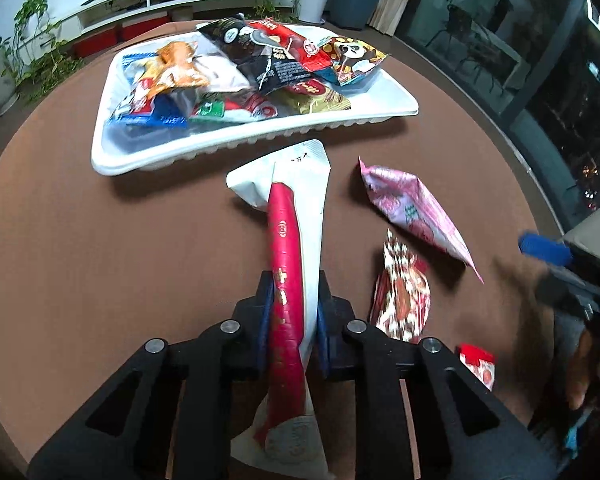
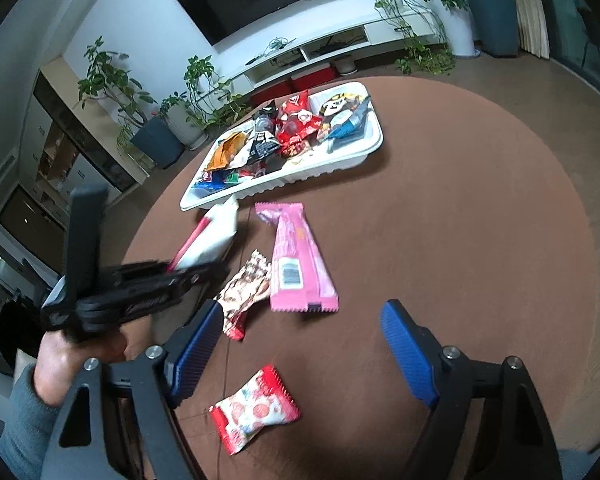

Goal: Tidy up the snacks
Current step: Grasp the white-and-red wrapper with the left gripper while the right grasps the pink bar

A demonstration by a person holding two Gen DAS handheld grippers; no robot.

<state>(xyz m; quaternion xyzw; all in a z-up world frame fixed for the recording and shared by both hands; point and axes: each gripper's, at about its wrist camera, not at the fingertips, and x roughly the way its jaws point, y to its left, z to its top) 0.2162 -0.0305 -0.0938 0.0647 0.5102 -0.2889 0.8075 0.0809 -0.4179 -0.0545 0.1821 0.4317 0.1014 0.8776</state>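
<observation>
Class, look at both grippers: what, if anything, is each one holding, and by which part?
The left gripper is shut on the red and white snack packet, clamping it near its middle. The right gripper is open and holds nothing.

One white tray (image 2: 374, 141) and four loose snack packets (image 2: 300, 258) are seen, one packet being gripped.

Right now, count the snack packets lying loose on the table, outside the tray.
3: the pink wrapper nearest the white tray, the brown patterned packet beside it, and the red-and-white packet below the open right gripper. The left gripper holds a fourth.
</observation>
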